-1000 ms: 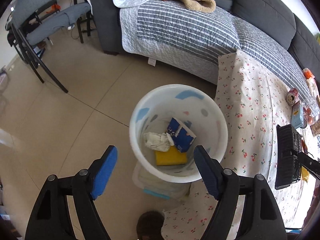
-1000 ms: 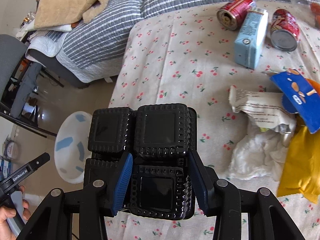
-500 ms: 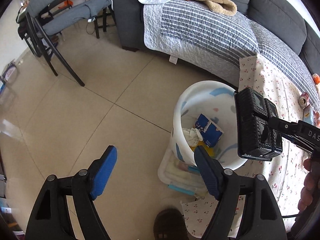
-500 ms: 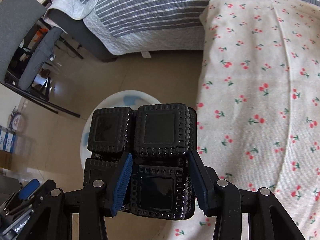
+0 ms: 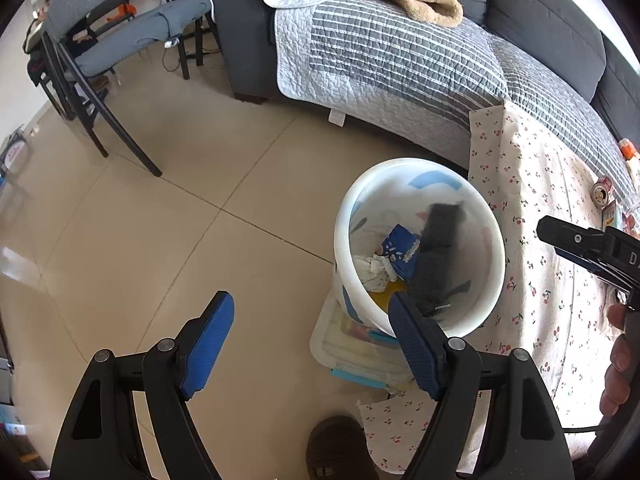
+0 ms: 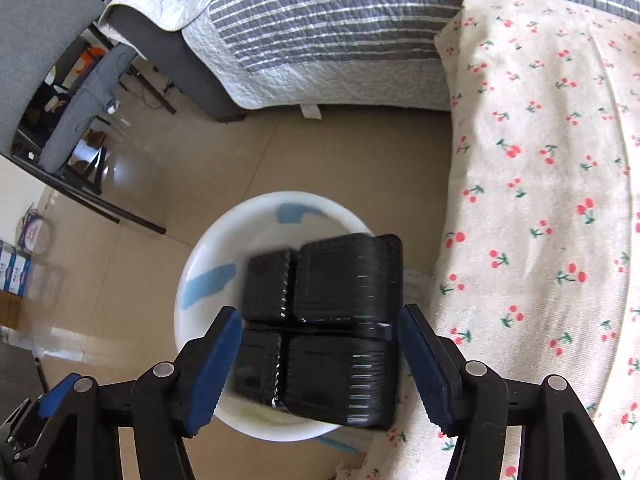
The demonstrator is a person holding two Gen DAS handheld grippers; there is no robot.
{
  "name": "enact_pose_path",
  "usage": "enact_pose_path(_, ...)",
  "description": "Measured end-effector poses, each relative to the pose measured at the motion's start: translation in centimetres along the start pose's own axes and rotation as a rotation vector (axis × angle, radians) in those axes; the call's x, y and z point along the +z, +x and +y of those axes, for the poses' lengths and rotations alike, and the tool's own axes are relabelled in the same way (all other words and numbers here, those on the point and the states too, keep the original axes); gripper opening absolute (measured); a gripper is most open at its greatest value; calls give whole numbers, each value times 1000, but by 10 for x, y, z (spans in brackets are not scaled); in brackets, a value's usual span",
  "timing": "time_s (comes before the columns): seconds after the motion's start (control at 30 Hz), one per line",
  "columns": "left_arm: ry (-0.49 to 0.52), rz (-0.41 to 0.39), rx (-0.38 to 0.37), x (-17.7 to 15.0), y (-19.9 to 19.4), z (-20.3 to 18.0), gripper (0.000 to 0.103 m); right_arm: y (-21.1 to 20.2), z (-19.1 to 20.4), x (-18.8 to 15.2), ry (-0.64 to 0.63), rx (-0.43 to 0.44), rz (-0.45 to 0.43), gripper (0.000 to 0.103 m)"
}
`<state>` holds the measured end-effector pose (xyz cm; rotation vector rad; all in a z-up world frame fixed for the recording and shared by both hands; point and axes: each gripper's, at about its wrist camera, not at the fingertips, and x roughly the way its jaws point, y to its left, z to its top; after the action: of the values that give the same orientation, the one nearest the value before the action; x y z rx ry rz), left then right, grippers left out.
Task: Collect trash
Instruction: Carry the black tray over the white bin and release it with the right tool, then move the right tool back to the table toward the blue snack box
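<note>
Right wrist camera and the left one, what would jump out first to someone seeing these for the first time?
The black plastic tray, motion-blurred, sits between the open right gripper fingers, over the white bin. In the left wrist view it shows as a dark smear inside that bin, above the blue carton and crumpled tissue.

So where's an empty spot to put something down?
The beige tiled floor lies bare between the black-legged chair and the white plastic bin. The cherry-print tablecloth is bare near the striped quilt. The bin is crowded: a black plastic tray is dropping in.
</note>
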<state>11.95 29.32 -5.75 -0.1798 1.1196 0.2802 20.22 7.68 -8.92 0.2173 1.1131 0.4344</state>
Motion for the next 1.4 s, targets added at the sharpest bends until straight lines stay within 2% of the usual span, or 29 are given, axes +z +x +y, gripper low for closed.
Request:
enact_pose_path(0.2, 26, 4, -30, -1, -3, -16, 82, -33, -14, -12, -60, -73, -27, 74)
enact_pose_path(0.37, 71, 0, -51, -1, -9, -44, 82, -63, -53, -28, -56, -157, -44, 79)
enact_pose_path(0.6, 153, 34, -90, -2, -7, -101, 82, -115, -117, -48, 3, -247, -65, 82)
enact_pose_path(0.77, 219, 31, -120, -7, -11, -151, 82, -155, -157, -57, 43, -321, -118, 85)
enact_pose_path(0.87, 266, 23, -144, -12, -17, -181, 82, -177, -179, -65, 66, -332, -137, 89)
enact_pose_path(0.93, 300, 20, -150, -14, -19, -202, 91, -189, -193, -71, 84, -329, -151, 92)
enact_pose_path(1.0, 327, 14, -154, -16, -21, -221, 93, -197, -210, -77, 119, -339, -149, 94)
enact_pose_path(1.23, 371, 8, -187, -18, -26, -273, 98, -224, -261, -80, 238, -365, -87, 99)
enact_pose_path(1.4, 404, -9, -184, -18, -26, -302, 99, -247, -290, -74, 260, -380, -103, 101)
